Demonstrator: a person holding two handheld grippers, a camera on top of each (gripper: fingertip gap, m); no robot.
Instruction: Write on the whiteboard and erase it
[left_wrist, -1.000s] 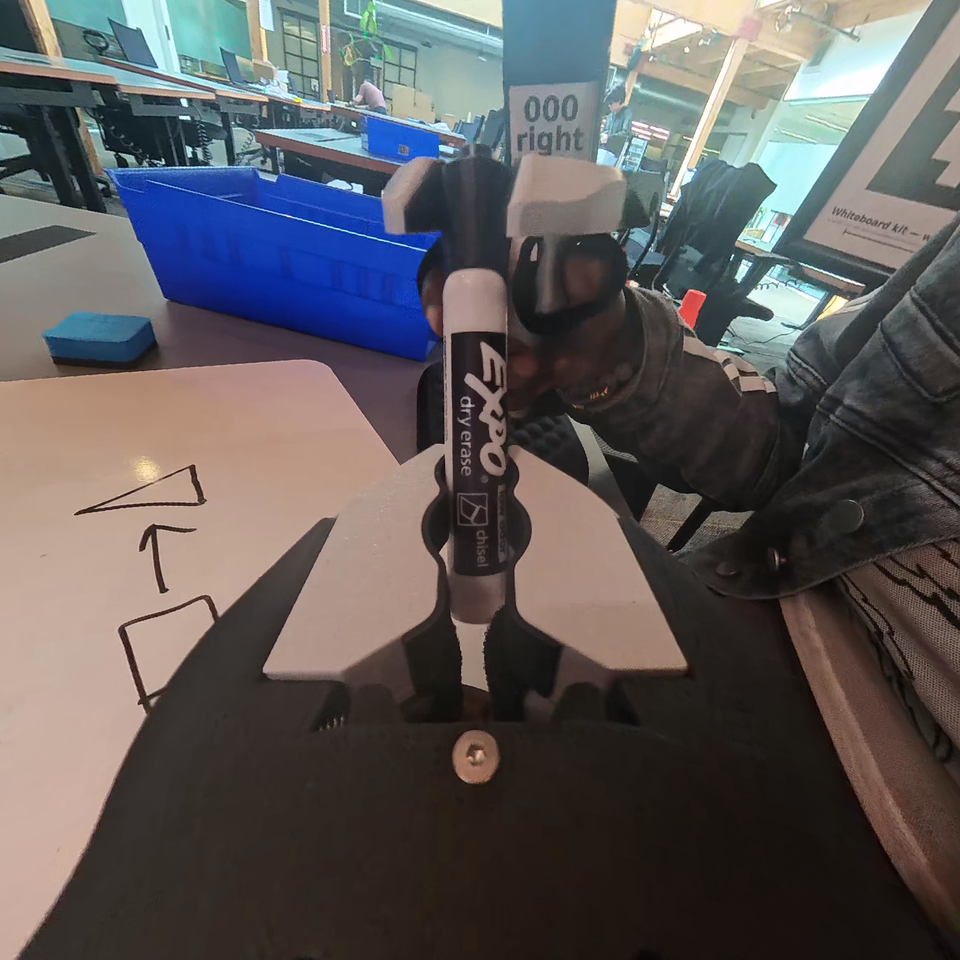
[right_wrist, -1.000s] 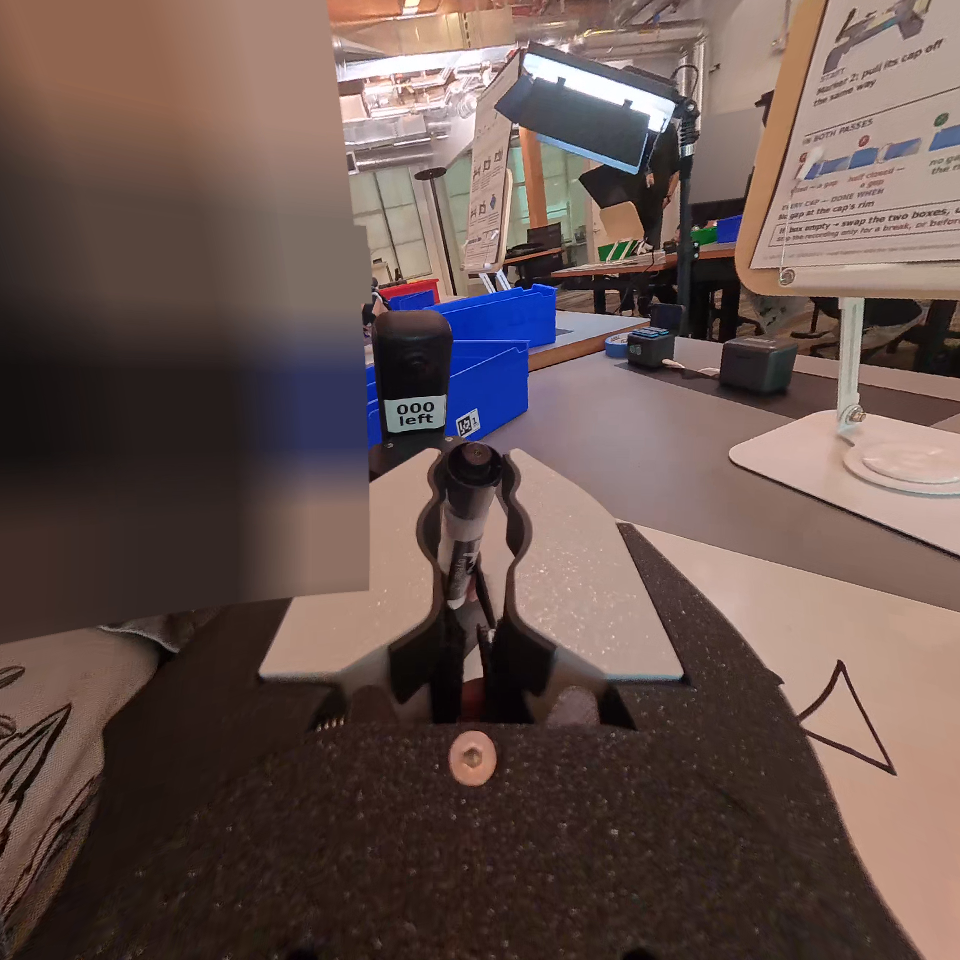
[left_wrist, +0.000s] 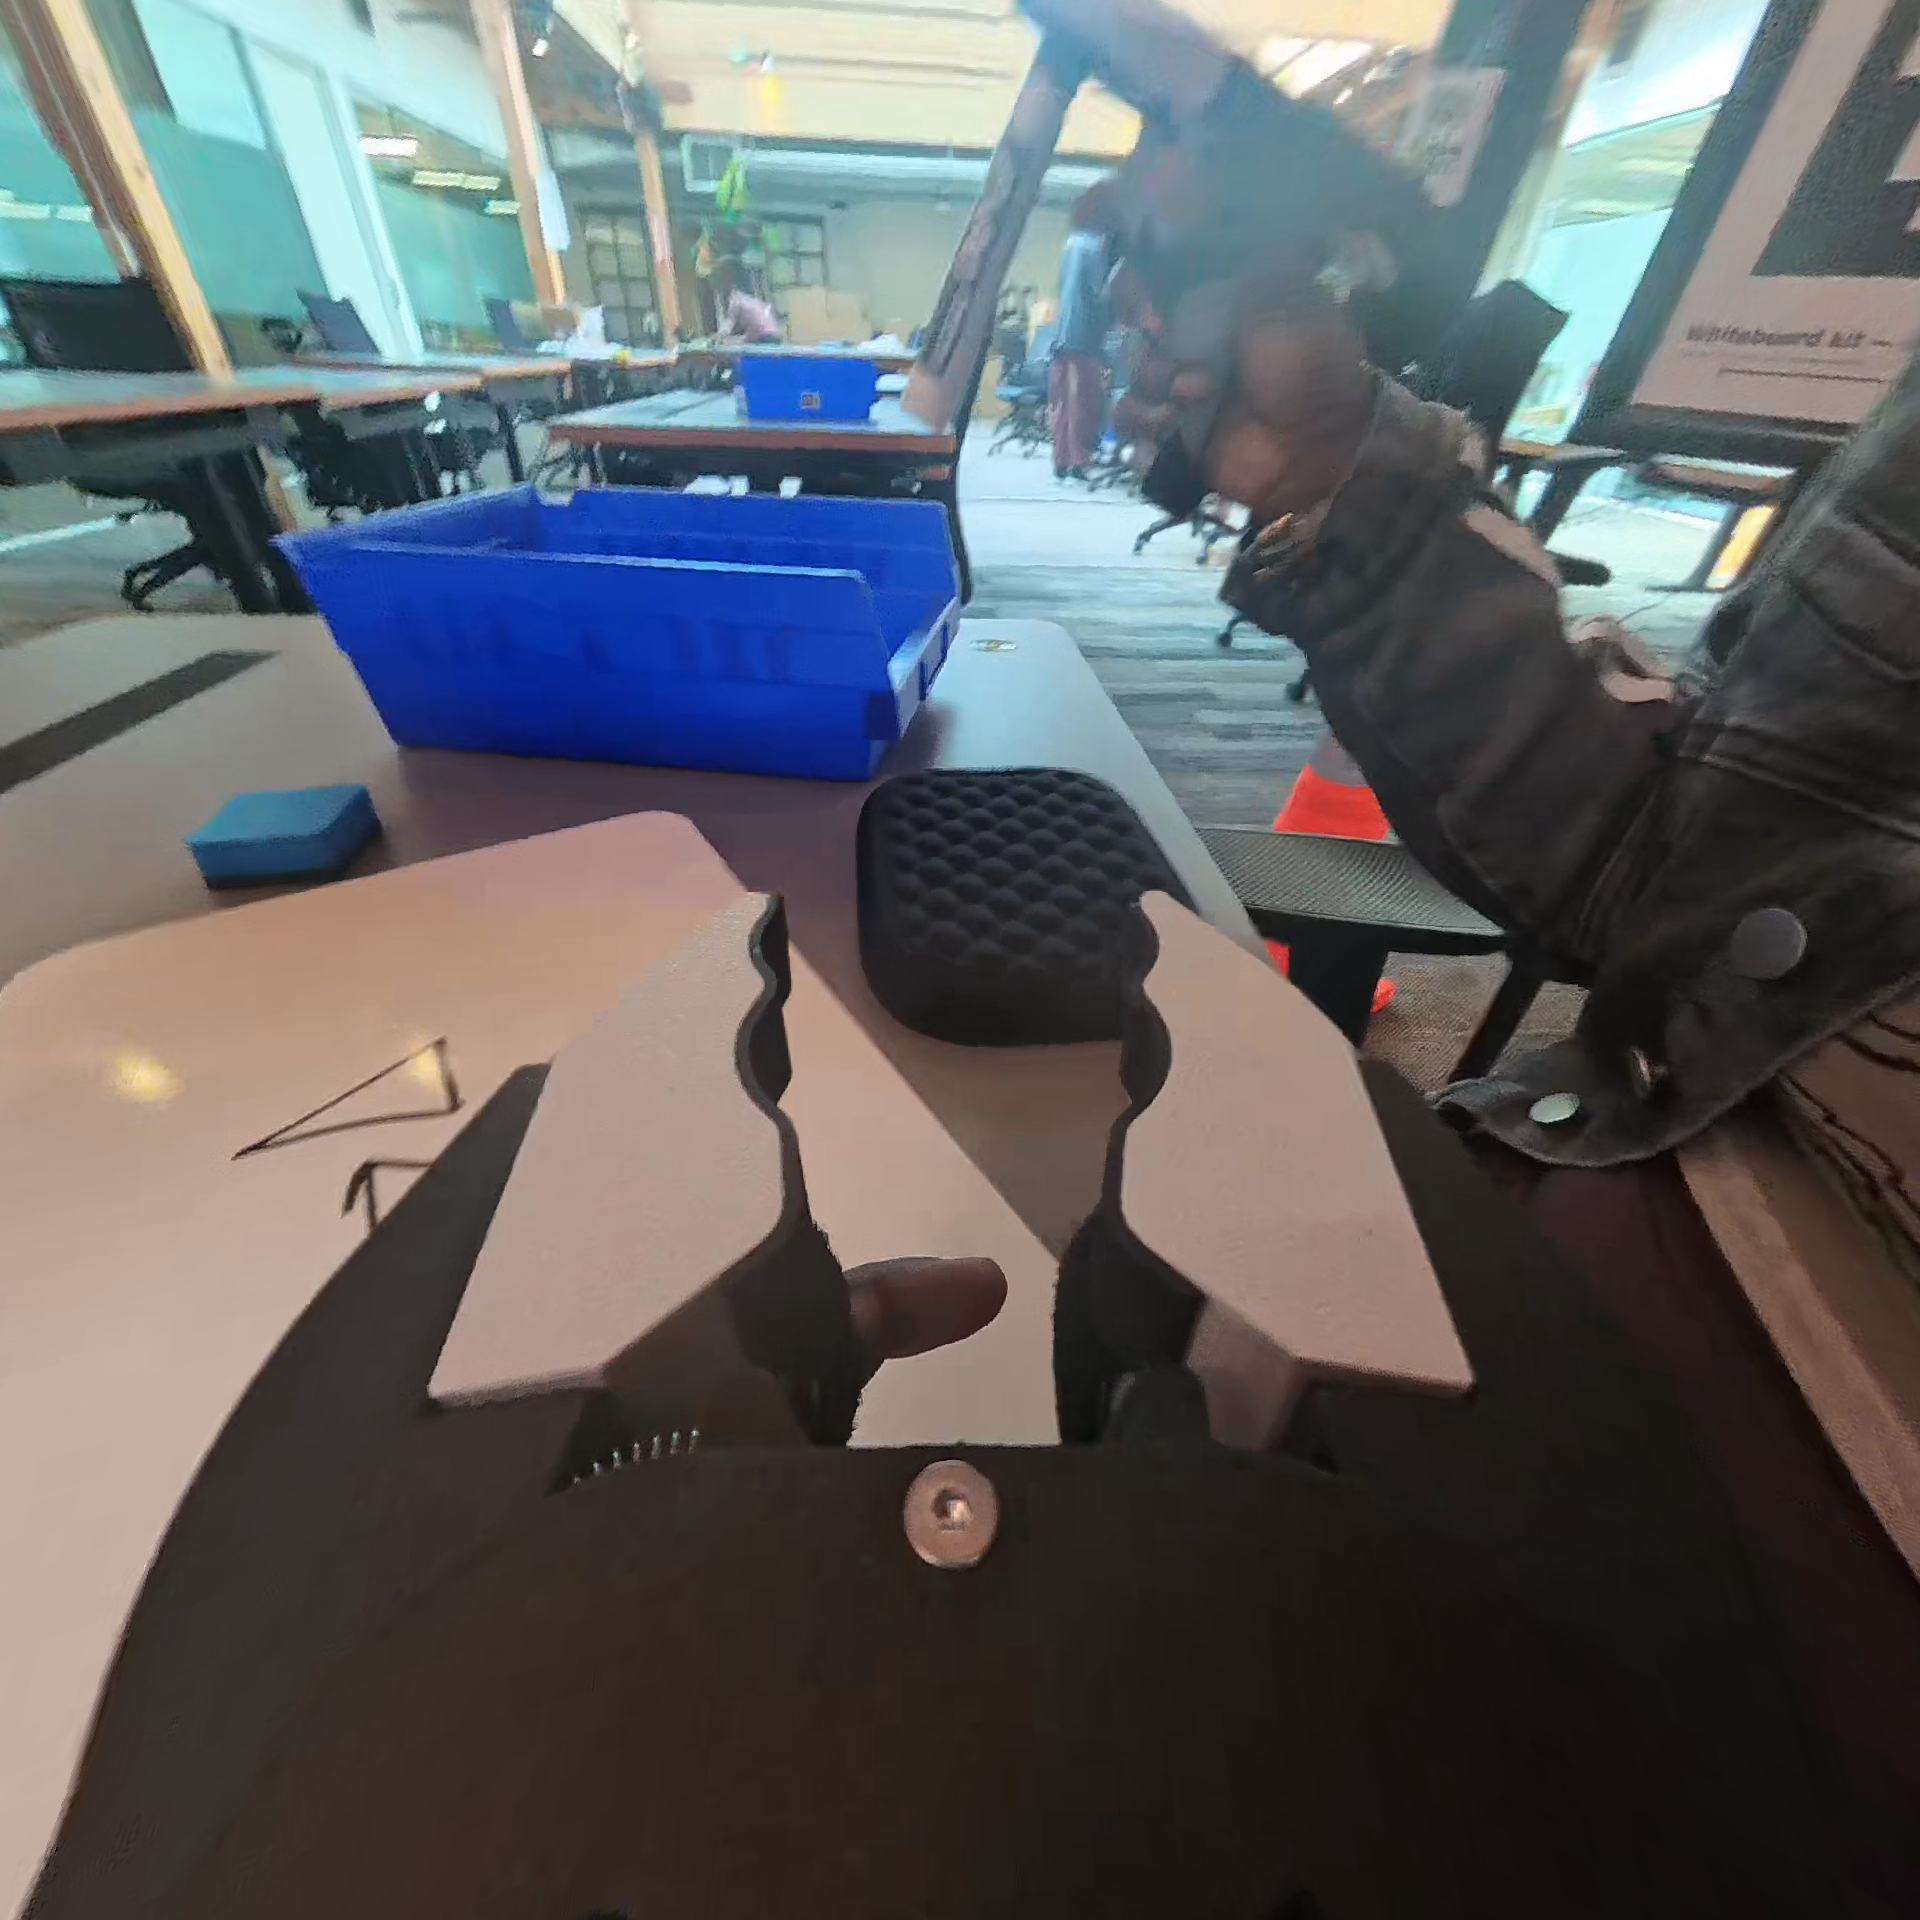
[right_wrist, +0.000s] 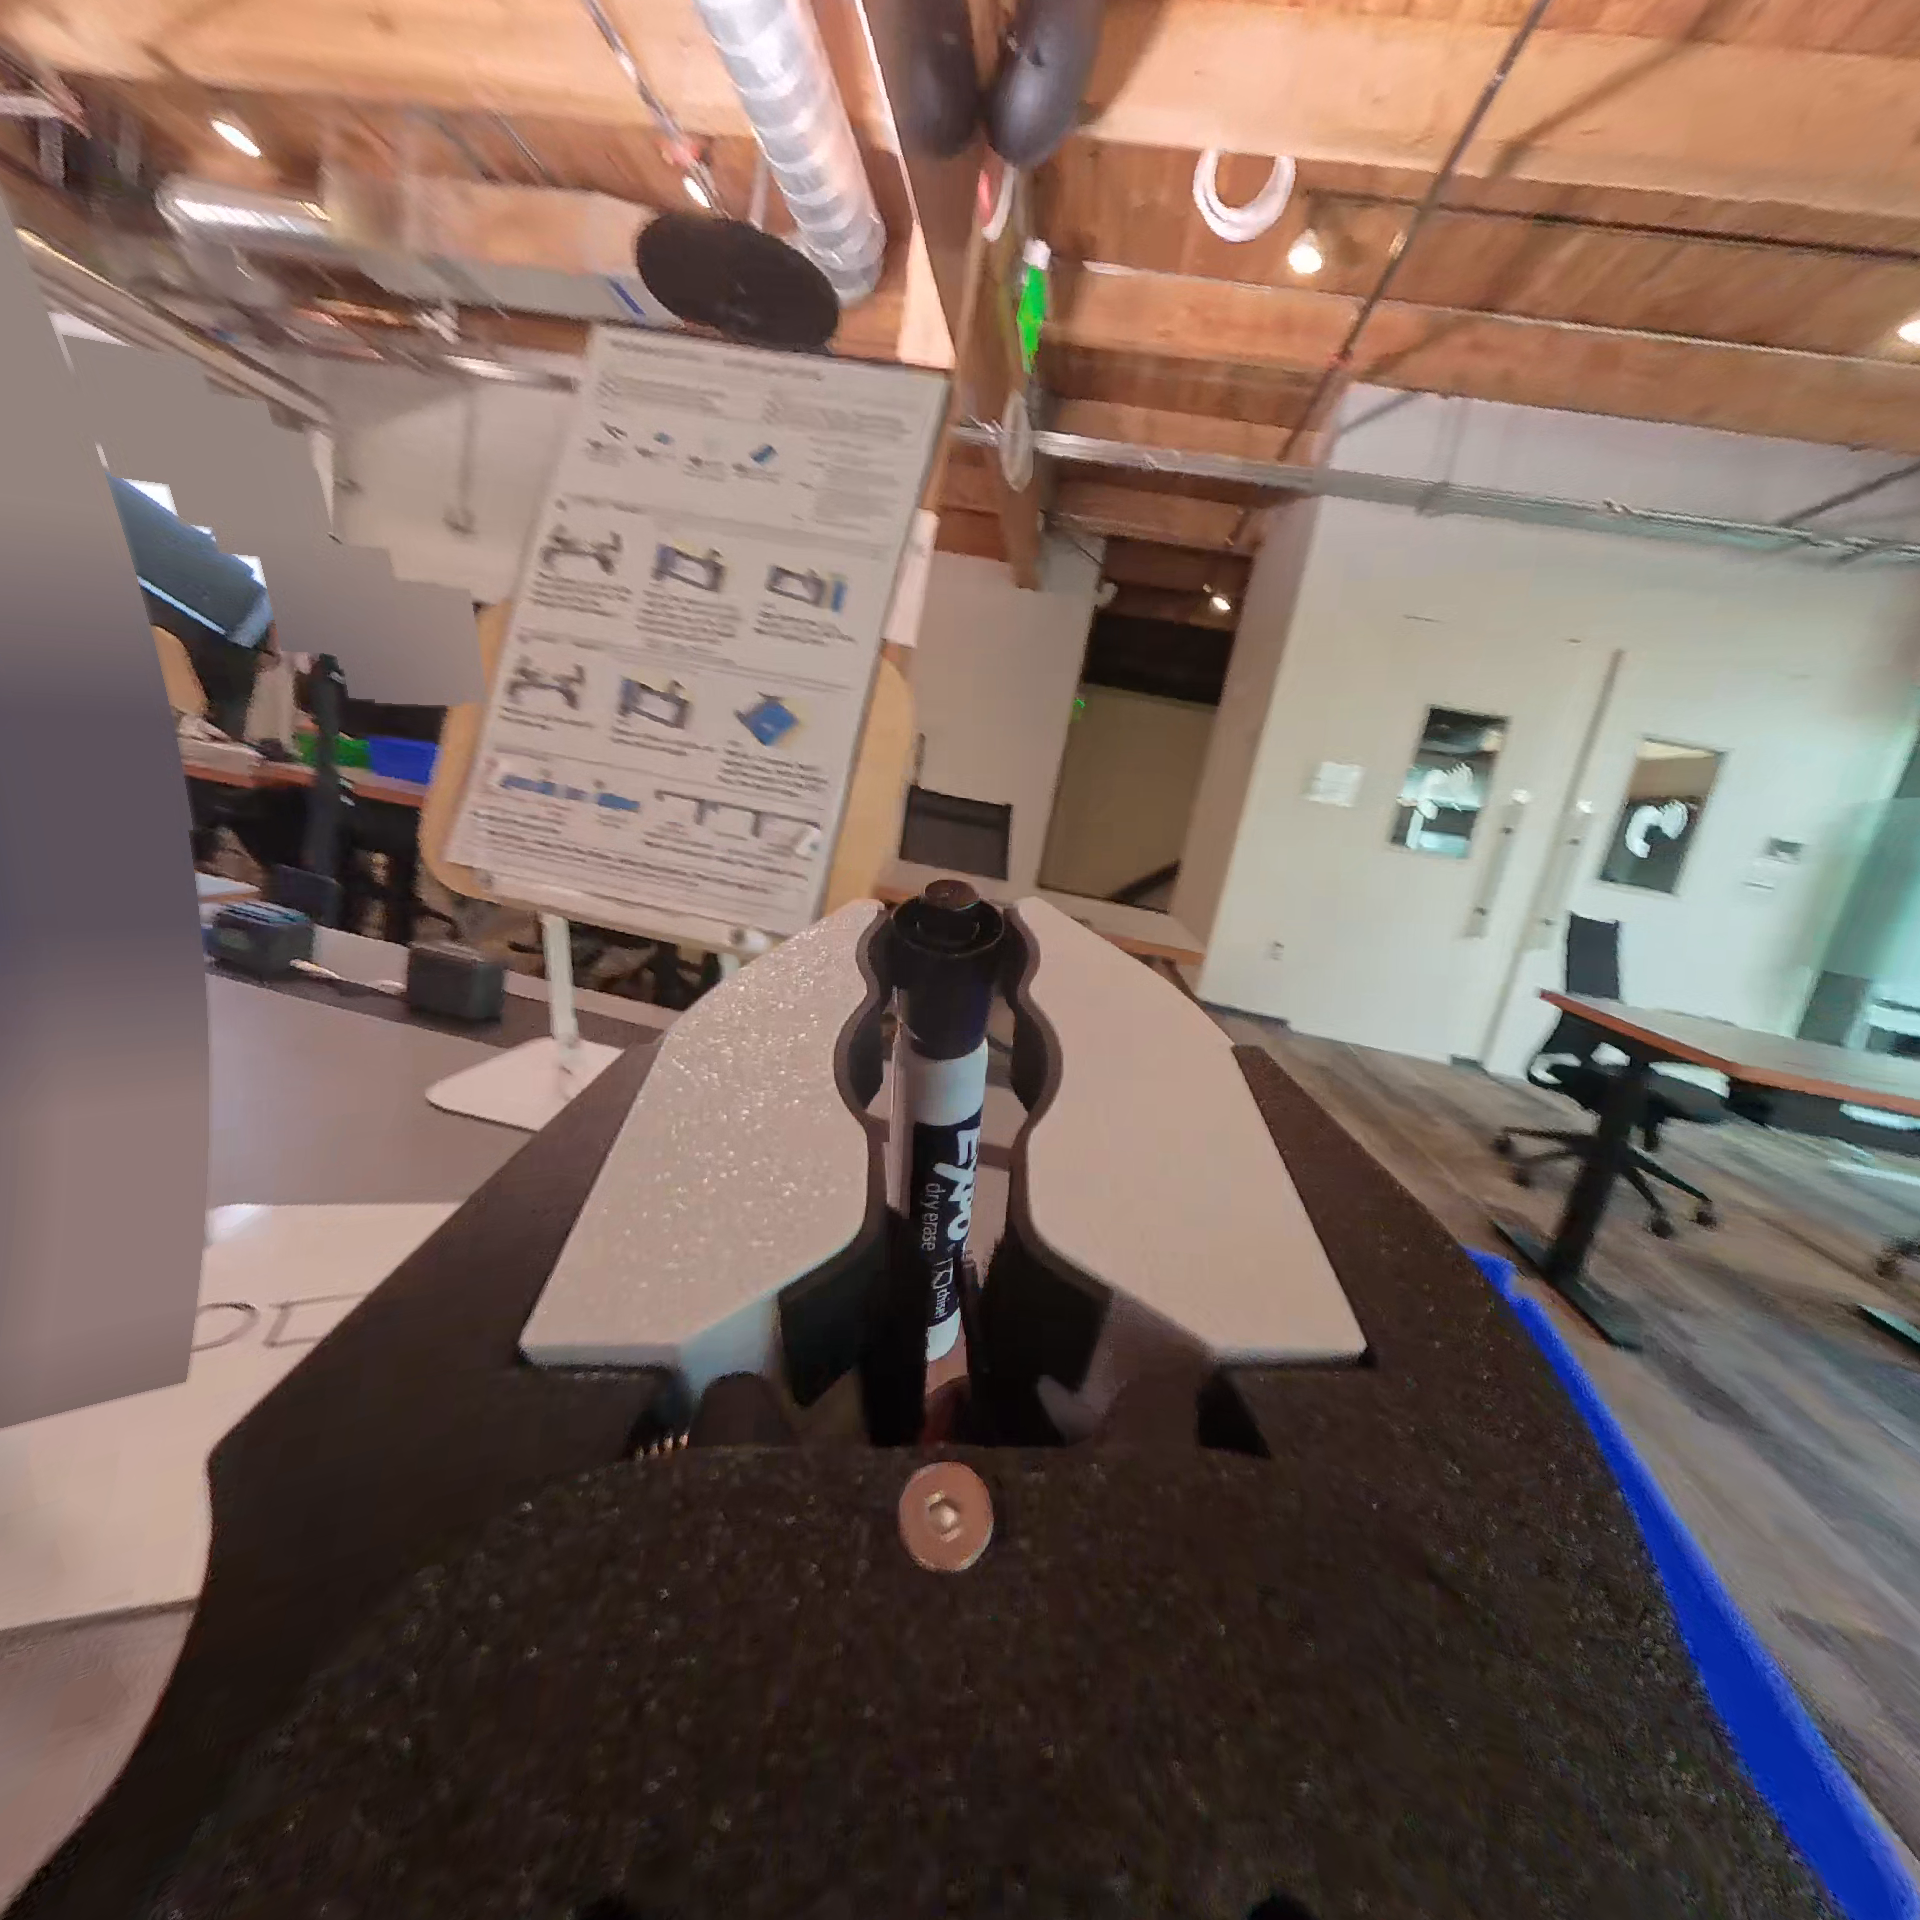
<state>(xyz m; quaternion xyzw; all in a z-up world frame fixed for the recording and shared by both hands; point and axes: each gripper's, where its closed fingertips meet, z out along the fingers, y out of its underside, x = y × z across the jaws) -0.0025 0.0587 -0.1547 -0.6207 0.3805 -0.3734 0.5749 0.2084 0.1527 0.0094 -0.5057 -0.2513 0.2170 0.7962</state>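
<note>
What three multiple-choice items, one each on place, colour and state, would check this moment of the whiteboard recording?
1. Where does the eraser lie?
A. in the bin
B. on the table, by the whiteboard's far edge
C. in the left gripper

2. What colour is the bin?
A. blue
B. red
C. green

3. What is the state of the grippers?
A. both open
B. left shut on the marker, right open
C. left open, right shut on the marker

Key: 1 B, the eraser sits on the table just past the whiteboard. 2 A, its walls are blue. 3 C, the left gripper stands wide with nothing between; the right gripper clamps the marker.
</note>
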